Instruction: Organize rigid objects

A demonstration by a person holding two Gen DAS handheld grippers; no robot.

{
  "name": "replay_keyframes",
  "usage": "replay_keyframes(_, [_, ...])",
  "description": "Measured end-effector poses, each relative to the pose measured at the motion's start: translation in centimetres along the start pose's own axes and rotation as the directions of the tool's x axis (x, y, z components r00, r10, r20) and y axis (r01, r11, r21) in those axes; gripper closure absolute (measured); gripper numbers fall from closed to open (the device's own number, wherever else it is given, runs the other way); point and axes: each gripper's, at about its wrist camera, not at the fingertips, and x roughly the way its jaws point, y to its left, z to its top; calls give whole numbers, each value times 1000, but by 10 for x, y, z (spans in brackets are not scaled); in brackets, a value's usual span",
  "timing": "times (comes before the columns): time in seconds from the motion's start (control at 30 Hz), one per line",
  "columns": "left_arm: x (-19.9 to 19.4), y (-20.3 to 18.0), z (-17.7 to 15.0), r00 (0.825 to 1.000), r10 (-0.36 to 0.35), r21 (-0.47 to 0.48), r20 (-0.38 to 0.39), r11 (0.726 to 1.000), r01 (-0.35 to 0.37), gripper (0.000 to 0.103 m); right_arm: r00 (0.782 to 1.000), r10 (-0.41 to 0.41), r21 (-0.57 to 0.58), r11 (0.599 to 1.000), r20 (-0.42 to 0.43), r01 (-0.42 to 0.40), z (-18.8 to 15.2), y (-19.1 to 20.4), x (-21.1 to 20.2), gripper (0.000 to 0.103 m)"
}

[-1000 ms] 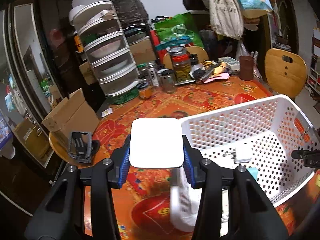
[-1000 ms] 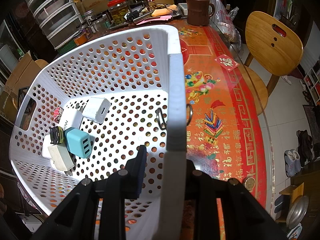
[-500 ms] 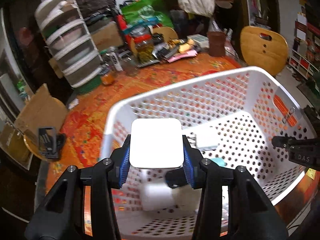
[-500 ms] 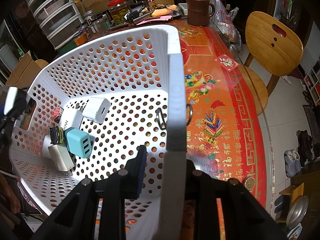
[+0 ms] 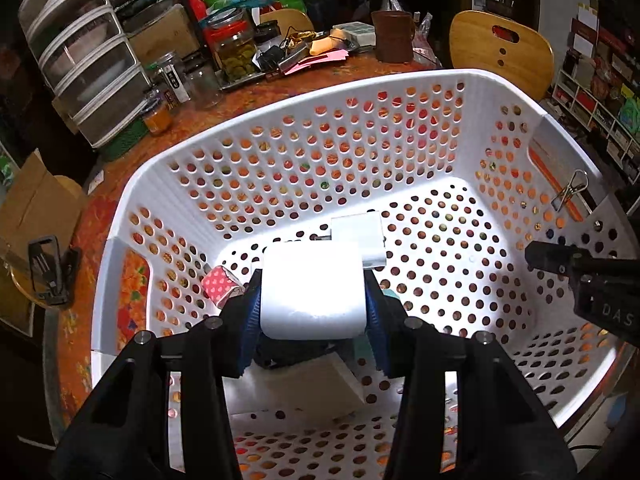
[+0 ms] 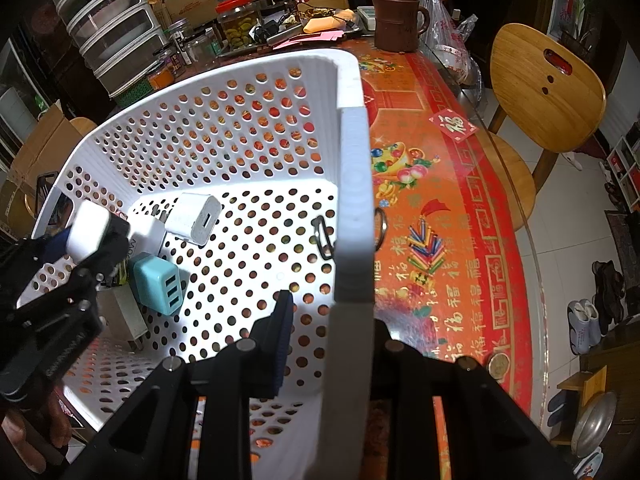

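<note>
1. The white perforated basket (image 5: pixel 400 92) is the largest thing here. The right gripper (image 6: pixel 332 340) is nearly closed, clamped on the basket's side wall, one finger inside and the other hidden behind the rim. If that clamp slackens, I judge the basket could slide on the red patterned tablecloth (image 6: pixel 436 216) while things drop into it.

2. The left gripper (image 5: pixel 313 300) hangs inside the basket, pointed down at its floor. A white square charger block (image 5: pixel 312 292) sits between its blue pads (image 5: pixel 253 312), and the jaws are opening. Whether the pads still press on it I cannot tell.

3. Just beyond and beneath the left fingertips lie a white plug adapter (image 6: pixel 199 219), a teal multi-port charger (image 6: pixel 158 288) and a pink dotted tape roll (image 5: pixel 218 286).
   - Risk: released here, the block would likely land on these and tip or bounce.
   - The perforations look too small to let it through.

4. Hard to make out:
   - the pile directly under the left gripper, covered by the block and fingers;
   - a flat pale item (image 5: pixel 296 392) under the left gripper, identity unclear;
   - a metal clip (image 5: pixel 570 194) on the wall near the right gripper, purpose unknown.
</note>
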Motion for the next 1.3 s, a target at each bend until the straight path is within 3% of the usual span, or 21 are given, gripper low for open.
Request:
replay_keyframes(0.03, [0,0,0,1000,8,7,8,1000,-8,51,1000,0,0,1000,1,0,0,0,0,76])
replay_keyframes(0.1, [-6,2,1,999,17,17,32,1000,-17,14,1000,-1,1,1000,-1,1,0,0,0,76])
replay_keyframes(0.17, [-19,5,0,994,54,19,94,998,-56,1,1000,-2,0,1000,-2,2,1,0,0,76])
replay_keyframes(0.37, [-34,19,-4,990,67,24,123,997,-70,1,1000,-1,1,1000,-2,1,1,1,-1,76])
replay_keyframes(0.57, [-46,34,-15,989,-12,-12,150,1000,14,1,1000,-7,0,1000,2,7,2,1,-1,75])
replay_keyframes(0.63, [-54,44,-21,984,-49,-50,171,997,58,1,1000,-19,-8,1000,10,19,2,3,-2,51])
replay_keyframes(0.67, [-59,46,-23,981,-62,-61,185,995,75,1,999,-40,-7,999,16,40,1,4,-2,26])
replay_keyframes(0.7, [-68,50,-26,975,-83,-69,207,993,99,1,997,-63,-13,998,40,63,-1,7,-6,10])
replay_keyframes(0.73, [-78,56,-32,967,-95,-75,236,990,116,1,994,-81,-24,996,69,82,-5,10,-12,8])
replay_keyframes(0.8, [-100,63,-45,951,-88,-81,296,990,117,1,982,-130,-20,991,138,134,-14,14,-33,8])
replay_keyframes(0.9, [-135,75,-70,927,-71,-102,369,988,116,1,954,-116,-5,992,276,123,-38,22,-76,8])
replay_keyframes(1.03, [-182,87,-113,903,-126,-136,412,971,198,1,892,-80,-13,995,446,96,-96,42,-132,6])
replay_keyframes(1.17, [-220,85,-159,914,-61,-171,400,975,140,1,851,-71,-26,995,520,99,-154,61,-166,1])
replay_keyframes(1.23, [-239,81,-184,913,-60,-156,404,979,134,1,824,-63,-22,996,563,91,-183,71,-185,1])
replay_keyframes(1.3, [-264,75,-216,900,-69,-147,430,978,146,1,800,-46,-27,997,598,78,-211,79,-202,0])
